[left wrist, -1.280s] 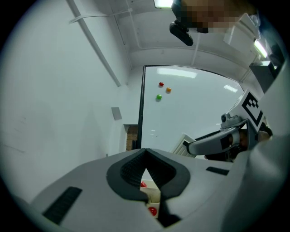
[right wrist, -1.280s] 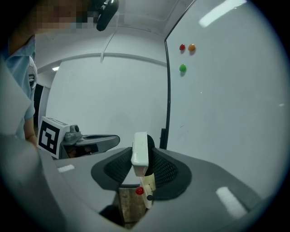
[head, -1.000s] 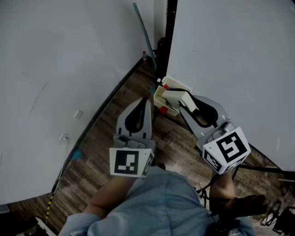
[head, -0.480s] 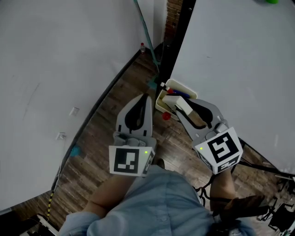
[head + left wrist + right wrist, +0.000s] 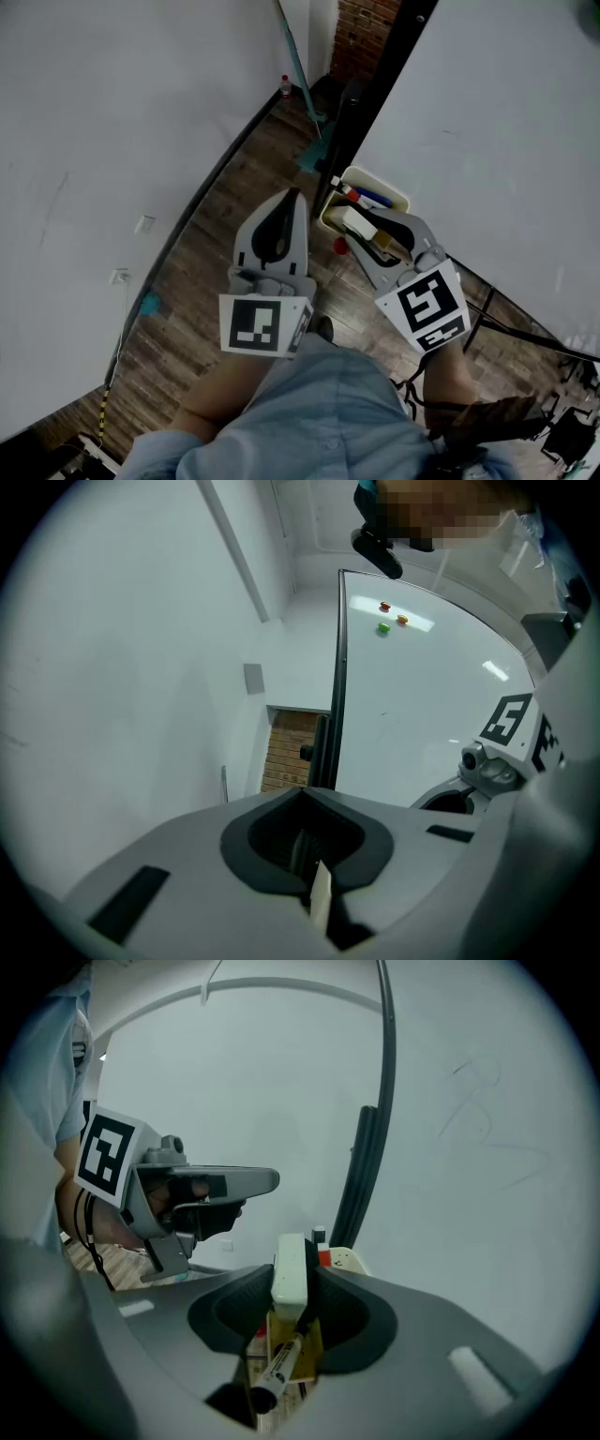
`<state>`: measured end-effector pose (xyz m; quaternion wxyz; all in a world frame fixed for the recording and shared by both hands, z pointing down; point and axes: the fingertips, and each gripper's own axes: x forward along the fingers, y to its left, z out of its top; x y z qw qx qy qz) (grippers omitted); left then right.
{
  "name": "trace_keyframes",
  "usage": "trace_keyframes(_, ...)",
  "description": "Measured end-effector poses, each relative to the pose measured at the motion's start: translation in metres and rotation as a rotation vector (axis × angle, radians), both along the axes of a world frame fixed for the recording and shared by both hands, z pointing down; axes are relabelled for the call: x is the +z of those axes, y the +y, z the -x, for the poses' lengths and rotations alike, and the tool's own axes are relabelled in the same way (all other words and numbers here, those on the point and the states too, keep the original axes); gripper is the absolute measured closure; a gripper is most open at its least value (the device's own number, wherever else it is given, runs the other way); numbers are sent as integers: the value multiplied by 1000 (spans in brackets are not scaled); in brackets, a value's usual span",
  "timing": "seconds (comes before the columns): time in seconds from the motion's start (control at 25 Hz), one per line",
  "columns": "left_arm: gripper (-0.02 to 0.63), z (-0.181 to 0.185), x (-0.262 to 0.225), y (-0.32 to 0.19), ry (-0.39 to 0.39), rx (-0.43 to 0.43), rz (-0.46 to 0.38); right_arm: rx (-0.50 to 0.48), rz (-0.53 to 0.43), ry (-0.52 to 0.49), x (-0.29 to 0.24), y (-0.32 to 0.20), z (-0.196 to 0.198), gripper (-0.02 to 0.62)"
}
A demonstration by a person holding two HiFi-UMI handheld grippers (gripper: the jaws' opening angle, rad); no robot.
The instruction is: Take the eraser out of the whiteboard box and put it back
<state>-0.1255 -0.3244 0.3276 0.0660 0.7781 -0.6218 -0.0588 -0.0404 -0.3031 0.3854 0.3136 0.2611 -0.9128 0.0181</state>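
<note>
Gripping the eraser (image 5: pixel 352 221) by its long sides, the right gripper (image 5: pixel 360 225) tilts down over the box (image 5: pixel 401 199) at the whiteboard's (image 5: pixel 487 141) lower edge. Eraser is above the box's near end, at 7 o'clock from the markers (image 5: pixel 373 200) inside; contact with the box cannot be told. Left gripper (image 5: pixel 294 197), jaws closed and empty, stands at 9 o'clock of the box, pointing to 12.

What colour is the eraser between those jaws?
Cream-white eraser, with a dark side; clearest in the right gripper view.
</note>
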Motion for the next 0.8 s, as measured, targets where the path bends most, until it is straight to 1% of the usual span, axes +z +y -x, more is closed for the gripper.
trace_keyframes(0.28, 603, 5, 7, -7, -6, -8, 14, -21, 29, 62, 21, -5, 6, 460)
trace_keyframes(0.52, 603, 7, 9, -5, -8, -22, 25, -40, 28, 102, 29, -5, 8, 446)
trace_keyframes(0.8, 603, 2, 0, 6, -18, -28, 6, -52, 11, 115, 30, -3, 8, 434)
